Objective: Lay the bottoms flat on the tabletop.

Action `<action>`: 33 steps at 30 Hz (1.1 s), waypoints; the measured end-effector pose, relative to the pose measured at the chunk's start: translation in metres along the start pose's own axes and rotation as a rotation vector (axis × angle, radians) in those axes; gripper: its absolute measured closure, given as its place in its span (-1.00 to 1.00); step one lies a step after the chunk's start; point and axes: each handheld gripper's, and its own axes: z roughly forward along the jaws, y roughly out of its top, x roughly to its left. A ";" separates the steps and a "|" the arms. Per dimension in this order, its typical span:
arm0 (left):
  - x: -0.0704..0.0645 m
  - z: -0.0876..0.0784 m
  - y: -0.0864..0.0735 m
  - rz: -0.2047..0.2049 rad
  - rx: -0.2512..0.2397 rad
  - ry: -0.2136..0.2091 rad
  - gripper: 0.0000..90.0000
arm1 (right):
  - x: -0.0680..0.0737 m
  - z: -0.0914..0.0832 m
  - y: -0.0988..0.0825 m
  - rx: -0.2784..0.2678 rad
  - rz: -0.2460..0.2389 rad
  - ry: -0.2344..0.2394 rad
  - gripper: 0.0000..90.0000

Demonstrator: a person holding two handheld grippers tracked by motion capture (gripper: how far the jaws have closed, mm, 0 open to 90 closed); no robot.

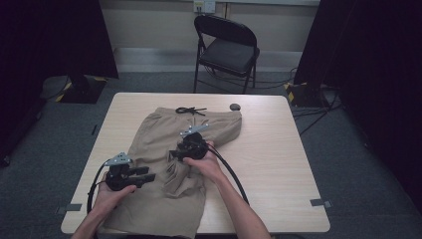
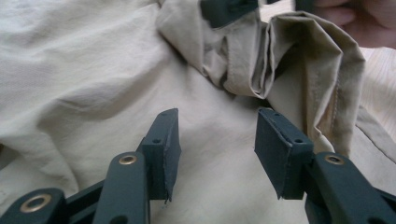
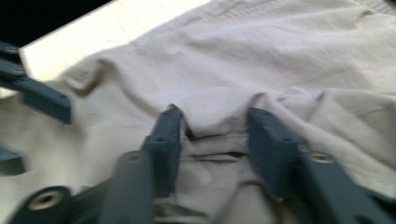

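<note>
High view
- Garment: a pair of beige cotton shorts (image 1: 169, 159) lies flat on the light wooden table (image 1: 278, 164), waistband and black drawstring (image 1: 190, 110) at the far edge, hems toward the person.
- Long axis: runs from the far side of the table toward the person, leaning slightly left at the near end.
- Right gripper (image 1: 175, 155): sits over the middle of the shorts, at a bunched fold of the right leg that has been drawn inward.
- Left gripper (image 1: 149, 175): rests on the left leg, jaws pointing right toward that fold, just beside it.
- Nearer hand: the right is on the fold; the left is a short reach away.

Left gripper view
- Left jaws: apart, nothing between the pads (image 2: 172, 144), only flat cloth beneath them.
- Fold: the gathered hem edge (image 2: 289, 60) stands ahead and a little to the right of the jaws, close but not touching.

Right gripper view
- Right jaws: standing to either side of a raised ridge of cloth (image 3: 215, 116); the picture is blurred, and the pads seem to flank the ridge rather than pinch it hard.
- Judgement: grip looks loose or just released.
- Left gripper's jaw (image 3: 44, 98): seen at the left edge, beyond the ridge.

Coming move
- Turns on: the fold lying right of and ahead of the left jaws, across the shorts' long axis.
</note>
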 end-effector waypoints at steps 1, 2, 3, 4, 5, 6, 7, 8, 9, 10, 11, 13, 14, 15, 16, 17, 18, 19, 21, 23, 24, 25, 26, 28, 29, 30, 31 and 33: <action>0.000 0.000 0.000 0.000 0.000 0.000 0.11 | 0.000 0.000 0.000 0.000 0.000 0.000 0.36; 0.000 0.001 0.000 -0.002 0.001 0.000 0.11 | -0.004 0.002 -0.001 0.002 -0.002 -0.024 0.68; 0.000 0.001 0.000 -0.002 0.001 0.000 0.11 | -0.004 0.002 -0.001 0.002 -0.002 -0.024 0.68; 0.000 0.001 -0.001 -0.003 0.002 0.001 0.11 | -0.007 0.002 -0.002 0.000 0.009 -0.033 0.81; 0.000 0.001 -0.001 -0.004 0.004 0.005 0.11 | -0.010 -0.001 -0.001 -0.013 0.017 -0.041 0.89; 0.000 0.001 -0.001 -0.003 0.002 0.003 0.11 | -0.018 -0.008 0.000 -0.052 0.059 -0.055 1.00; 0.000 0.002 0.000 0.001 0.005 0.005 0.11 | -0.023 -0.012 0.000 -0.068 0.075 -0.060 1.00; 0.000 0.002 -0.001 0.001 0.005 0.004 0.12 | -0.027 -0.016 0.001 -0.081 0.089 -0.074 1.00; 0.000 0.002 -0.001 0.001 0.005 0.004 0.12 | -0.027 -0.016 0.001 -0.081 0.089 -0.074 1.00; 0.000 0.003 -0.001 0.002 0.009 0.005 0.12 | -0.036 -0.022 0.000 -0.093 0.113 -0.089 1.00; 0.000 0.003 -0.001 0.002 0.009 0.005 0.11 | -0.036 -0.022 0.000 -0.093 0.113 -0.089 1.00; 0.000 0.003 -0.001 0.003 0.009 0.003 0.11 | -0.039 -0.027 -0.005 -0.095 0.118 -0.059 0.85; 0.000 0.003 -0.001 0.002 0.010 0.007 0.12 | -0.032 -0.032 -0.011 -0.094 0.096 -0.035 0.70; 0.000 0.003 -0.001 0.002 0.010 0.007 0.11 | -0.028 -0.035 -0.014 -0.097 0.085 -0.024 0.68; 0.001 0.003 -0.001 -0.001 0.011 0.009 0.11 | -0.023 -0.038 -0.016 -0.104 0.075 -0.015 0.64; 0.001 0.004 -0.001 -0.002 0.011 0.011 0.11 | -0.023 -0.038 -0.016 -0.104 0.075 -0.015 0.64; 0.001 0.004 -0.001 -0.003 0.012 0.013 0.11 | -0.014 -0.044 -0.020 -0.107 0.051 0.002 0.61; 0.001 0.003 -0.001 -0.004 0.010 0.015 0.11 | -0.010 -0.046 -0.021 -0.107 0.047 0.007 0.57; 0.001 0.003 -0.001 -0.002 0.008 0.013 0.11 | -0.006 -0.048 -0.022 -0.112 0.039 0.017 0.53; 0.001 0.003 -0.001 -0.002 0.007 0.017 0.09 | 0.002 -0.051 -0.025 -0.109 0.029 0.034 0.40; 0.001 0.003 -0.001 -0.006 0.007 0.016 0.09 | 0.005 -0.052 -0.027 -0.101 0.023 0.050 0.35; 0.002 0.004 -0.001 -0.006 0.008 0.019 0.08 | 0.012 -0.050 -0.031 -0.080 0.014 0.067 0.19; 0.002 0.004 -0.001 -0.007 0.009 0.022 0.07 | 0.015 -0.047 -0.033 -0.067 0.006 0.068 0.13; 0.002 0.004 -0.001 -0.009 0.010 0.023 0.07 | 0.020 -0.039 -0.037 -0.042 0.009 0.064 0.00; 0.002 0.004 -0.001 -0.012 0.006 0.025 0.06 | 0.022 -0.035 -0.039 -0.031 0.014 0.070 -0.02; 0.002 0.004 0.000 -0.011 0.007 0.025 0.06 | 0.025 -0.031 -0.041 -0.023 0.015 0.077 -0.02; 0.002 0.004 0.000 -0.011 0.007 0.025 0.06 | 0.025 -0.031 -0.041 -0.023 0.015 0.077 -0.02; 0.003 0.002 -0.001 -0.014 0.002 0.029 0.06 | 0.039 -0.021 -0.047 -0.008 -0.014 0.099 -0.01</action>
